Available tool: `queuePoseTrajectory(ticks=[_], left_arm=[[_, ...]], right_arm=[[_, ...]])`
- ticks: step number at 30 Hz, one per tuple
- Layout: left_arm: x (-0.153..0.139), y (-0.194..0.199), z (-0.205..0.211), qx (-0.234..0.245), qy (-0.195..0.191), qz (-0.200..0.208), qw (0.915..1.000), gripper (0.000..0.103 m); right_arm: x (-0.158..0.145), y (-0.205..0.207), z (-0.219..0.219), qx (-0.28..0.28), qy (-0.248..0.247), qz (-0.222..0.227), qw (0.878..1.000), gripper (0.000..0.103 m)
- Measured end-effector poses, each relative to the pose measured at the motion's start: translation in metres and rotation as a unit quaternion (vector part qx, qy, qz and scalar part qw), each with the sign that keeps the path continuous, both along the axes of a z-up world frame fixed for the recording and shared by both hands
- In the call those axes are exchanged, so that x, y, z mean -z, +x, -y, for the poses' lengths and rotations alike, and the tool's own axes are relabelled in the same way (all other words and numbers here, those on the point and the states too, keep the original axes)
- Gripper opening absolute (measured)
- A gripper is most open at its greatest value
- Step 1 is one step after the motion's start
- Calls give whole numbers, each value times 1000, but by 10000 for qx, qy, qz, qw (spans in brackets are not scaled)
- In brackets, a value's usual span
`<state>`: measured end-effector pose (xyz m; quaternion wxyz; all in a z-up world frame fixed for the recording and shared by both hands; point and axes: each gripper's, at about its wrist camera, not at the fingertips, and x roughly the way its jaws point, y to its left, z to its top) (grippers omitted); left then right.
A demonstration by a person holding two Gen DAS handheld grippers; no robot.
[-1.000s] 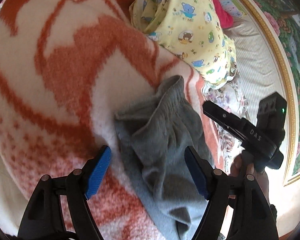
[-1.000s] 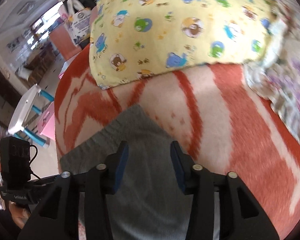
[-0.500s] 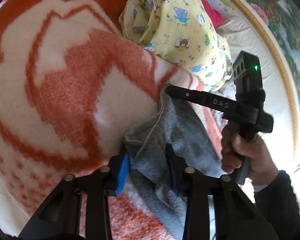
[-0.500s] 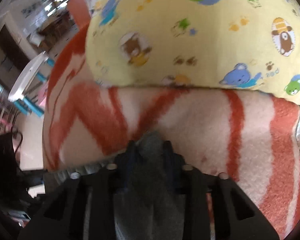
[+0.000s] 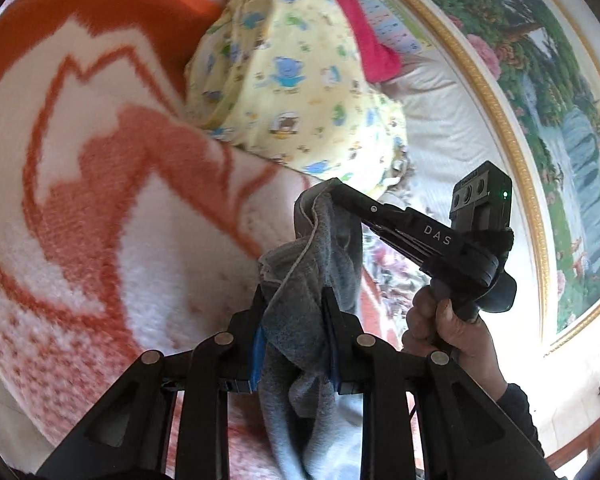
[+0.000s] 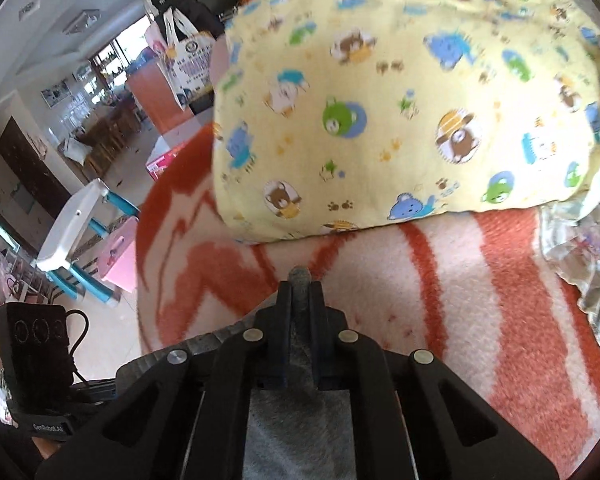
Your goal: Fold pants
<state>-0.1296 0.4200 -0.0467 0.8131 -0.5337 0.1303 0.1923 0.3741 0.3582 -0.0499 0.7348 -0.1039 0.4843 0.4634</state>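
Note:
The grey pants (image 5: 312,248) hang bunched above an orange and white blanket (image 5: 100,184). My left gripper (image 5: 294,328) is shut on a thick fold of the pants near their edge. My right gripper (image 5: 332,194) shows in the left wrist view, shut on another part of the pants' top edge, a little farther off. In the right wrist view my right gripper (image 6: 300,284) is shut on the pants (image 6: 300,424), with a grey tip of cloth poking out between the fingers. The lower part of the pants hangs down out of view.
A yellow pillow with cartoon bears (image 5: 300,80) (image 6: 400,120) lies on the blanket just beyond the pants. A red cloth (image 5: 360,36) and a framed landscape picture (image 5: 540,100) are at the right. A small white and blue chair (image 6: 76,232) stands on the floor beside the bed.
Both grippers closed on the pants' edge, the left from wide open. The pants, lying on the blanket a second ago, are now lifted and bunched between the grippers.

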Motion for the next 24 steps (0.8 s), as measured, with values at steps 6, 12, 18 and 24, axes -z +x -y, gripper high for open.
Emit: queuePoseTrajectory(ticks=[6,12,18,24], left_arm=[[-25,7,21,194,119,141,9996,24],[-45,20,51,504,261,193,9982,24],[-60,35,84,887,387,230,9950,24],[-68,53,115,1255,483,183,9908,24]], right_arm=[[-31,-4,46,326,408,-45,9986,9],[-52,-18,88,587,583,-5,9966,9],[-67,-33,142,972,815,-18,9919,9],[-71,-47,185,1368,1009,-20,9855,9]])
